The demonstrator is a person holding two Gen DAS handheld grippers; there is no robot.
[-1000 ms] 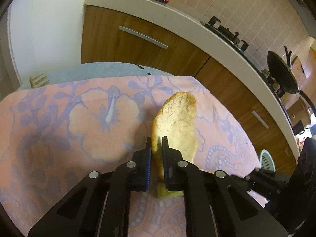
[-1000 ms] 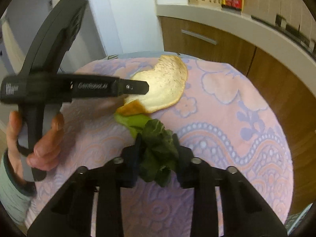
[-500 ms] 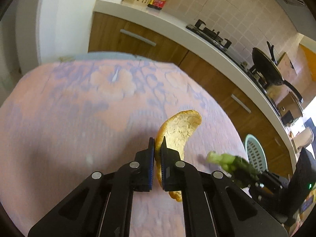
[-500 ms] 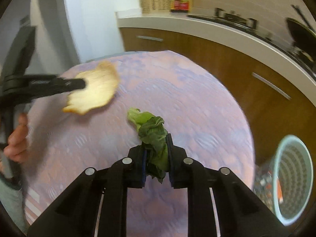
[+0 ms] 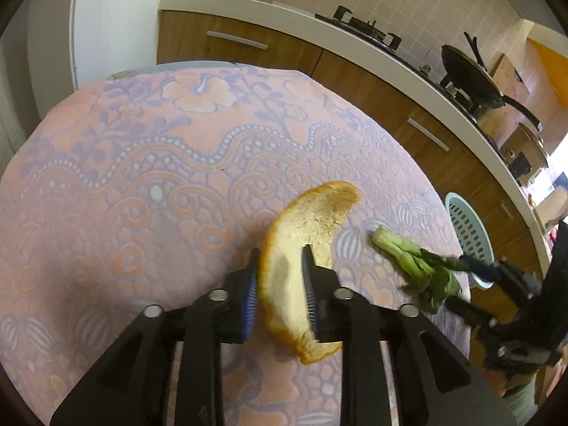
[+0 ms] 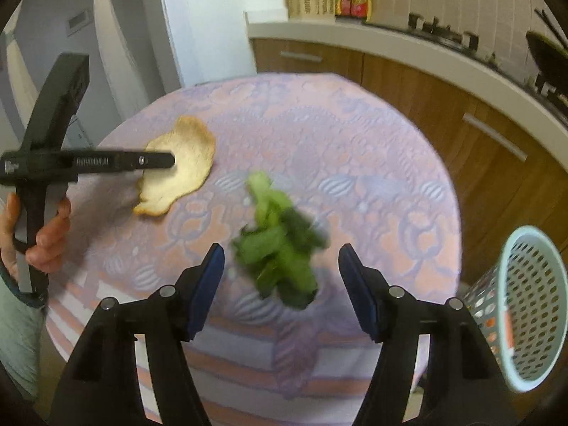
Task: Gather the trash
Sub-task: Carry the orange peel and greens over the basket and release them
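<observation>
Bread slice (image 5: 312, 227) clamped in my left gripper (image 5: 278, 284); right gripper (image 6: 280, 273) gapes, greens (image 6: 280, 248) loose; next, carry to basket (image 6: 532, 305) at right.

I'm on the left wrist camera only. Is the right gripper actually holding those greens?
Observer: No. The right gripper is wide open; the greens are blurred between its fingers, touching neither.
Operator: Are they over the basket?
Observer: No. The basket is off to their right, beyond the table edge; the greens show against the tablecloth.
Operator: Anything in the basket?
Observer: Something orange shows through its holes; I can't tell what.
</observation>
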